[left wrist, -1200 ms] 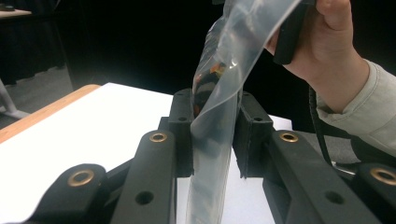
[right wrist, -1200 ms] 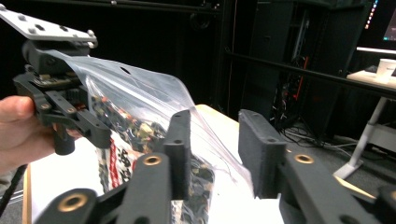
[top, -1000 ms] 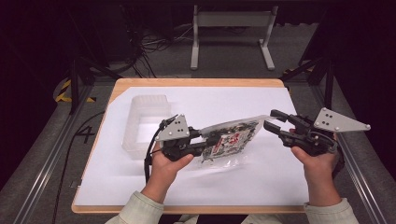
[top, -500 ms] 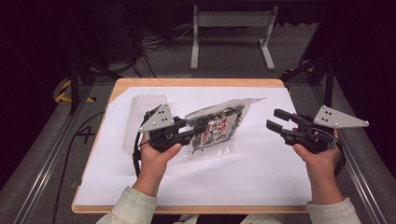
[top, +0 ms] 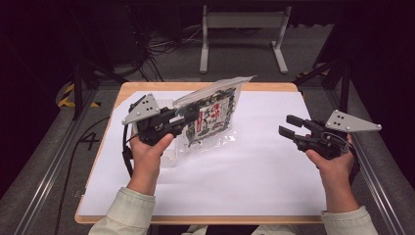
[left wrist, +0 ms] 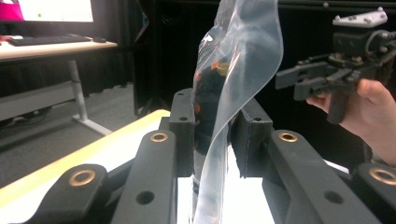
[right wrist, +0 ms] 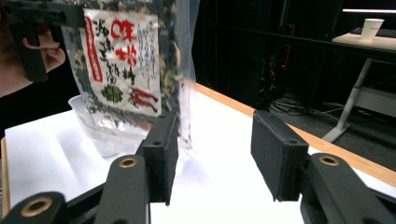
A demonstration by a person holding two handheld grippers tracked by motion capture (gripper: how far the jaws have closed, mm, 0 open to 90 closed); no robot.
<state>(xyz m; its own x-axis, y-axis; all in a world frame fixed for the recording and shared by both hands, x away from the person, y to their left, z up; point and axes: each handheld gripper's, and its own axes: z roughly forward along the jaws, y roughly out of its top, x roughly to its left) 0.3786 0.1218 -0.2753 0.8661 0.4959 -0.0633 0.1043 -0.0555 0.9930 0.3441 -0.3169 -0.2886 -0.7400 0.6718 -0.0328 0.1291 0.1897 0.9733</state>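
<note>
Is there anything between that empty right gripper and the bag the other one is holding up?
Nothing visible: bare white table lies between the open right gripper and the bag, which the left gripper holds.

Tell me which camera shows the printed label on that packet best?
The right gripper view: the packet's label faces it, close and large. The high view shows the label smaller and tilted; the left gripper view sees the packet edge-on.

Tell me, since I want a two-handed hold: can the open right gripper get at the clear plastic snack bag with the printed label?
Probably yes. The right gripper is open, with bare white table between it and the clear plastic snack bag, held upright by the left gripper.
</note>
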